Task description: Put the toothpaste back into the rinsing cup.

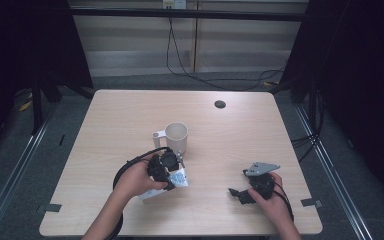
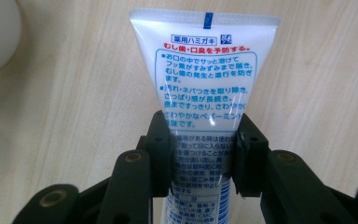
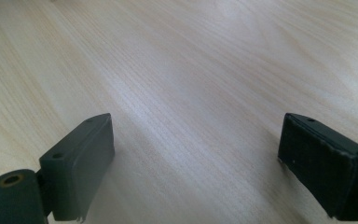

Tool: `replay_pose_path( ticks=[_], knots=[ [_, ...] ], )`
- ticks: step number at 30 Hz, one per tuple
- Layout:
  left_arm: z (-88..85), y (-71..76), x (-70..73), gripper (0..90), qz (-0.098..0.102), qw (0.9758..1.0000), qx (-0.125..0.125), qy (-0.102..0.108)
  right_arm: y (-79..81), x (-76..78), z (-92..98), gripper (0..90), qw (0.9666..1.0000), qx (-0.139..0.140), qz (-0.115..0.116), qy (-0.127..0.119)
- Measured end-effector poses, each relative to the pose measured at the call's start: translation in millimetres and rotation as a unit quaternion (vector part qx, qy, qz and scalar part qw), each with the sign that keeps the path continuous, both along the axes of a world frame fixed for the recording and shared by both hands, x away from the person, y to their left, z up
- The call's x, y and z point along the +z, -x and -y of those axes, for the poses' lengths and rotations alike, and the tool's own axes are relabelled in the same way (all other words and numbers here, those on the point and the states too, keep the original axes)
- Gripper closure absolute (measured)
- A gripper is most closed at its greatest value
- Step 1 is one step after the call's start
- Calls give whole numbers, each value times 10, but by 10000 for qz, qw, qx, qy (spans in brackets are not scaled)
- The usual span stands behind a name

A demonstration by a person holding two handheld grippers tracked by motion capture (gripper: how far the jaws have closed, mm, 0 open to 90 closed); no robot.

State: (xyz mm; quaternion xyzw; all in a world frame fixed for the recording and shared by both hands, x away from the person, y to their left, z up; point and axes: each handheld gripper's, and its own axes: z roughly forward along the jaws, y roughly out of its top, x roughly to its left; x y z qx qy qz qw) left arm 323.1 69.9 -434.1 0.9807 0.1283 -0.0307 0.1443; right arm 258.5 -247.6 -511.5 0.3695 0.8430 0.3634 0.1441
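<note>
The left gripper [image 1: 169, 172] sits near the middle of the wooden table [image 1: 120, 120], and it has a white toothpaste tube [image 1: 179, 177] pinched between its two black pads. In the left gripper view the pads press in on both sides of the tube [image 2: 205, 93] about halfway along its length, so the jaws are closed as far as the tube lets them. The crimped flat end with its small blue mark points away from the gripper, and the printed blue and red lettering faces up toward the camera. The rest of the tube runs back down between the jaws, toward the person's left hand [image 1: 136, 179].

From the high view, the tube lies slantwise under the gripper, with part of it sticking out beyond the hand on the near side. Just behind the gripper stands a cream mug [image 1: 176, 136], upright, its handle turned to the left; whether the gripper touches it I cannot tell.

The right gripper [image 1: 240, 192] is well apart from the tube, low over bare wood on the right side of the table. Its jaws stand wide apart with only tabletop [image 3: 191, 93] between them.
</note>
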Motion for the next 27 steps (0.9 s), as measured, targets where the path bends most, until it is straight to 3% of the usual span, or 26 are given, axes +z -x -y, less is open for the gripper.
replay_pose_path(
  ticks=[2,3,4,7,9,11,18,22,24,27],
  knots=[
    [-27,-4,41,650,25,9998,2,201,-1,-1,0,100,10000,4,5,0],
    [-27,-4,41,651,25,9998,2,201,0,0,0,99,10000,2,3,1],
    [-59,1,77,651,47,9988,94,471,0,0,0,100,10000,2,2,0],
    [-103,-4,118,653,79,9969,161,767,0,0,0,100,10000,0,1,0],
    [-114,-6,133,654,89,9962,160,847,0,0,0,99,10000,-1,1,1],
    [-137,-6,160,654,132,9941,208,1056,-1,-1,0,100,10000,3,4,0],
    [-152,-14,208,655,162,9911,244,1297,0,0,0,100,10000,-1,0,1],
    [-154,-12,236,655,212,9861,404,1598,0,0,0,99,10000,-2,4,-3],
    [-156,-16,246,655,230,9853,411,1640,0,0,0,99,10000,0,1,1],
    [-161,-27,294,656,332,9823,432,1792,0,0,0,100,10000,3,3,-1]
  ],
)
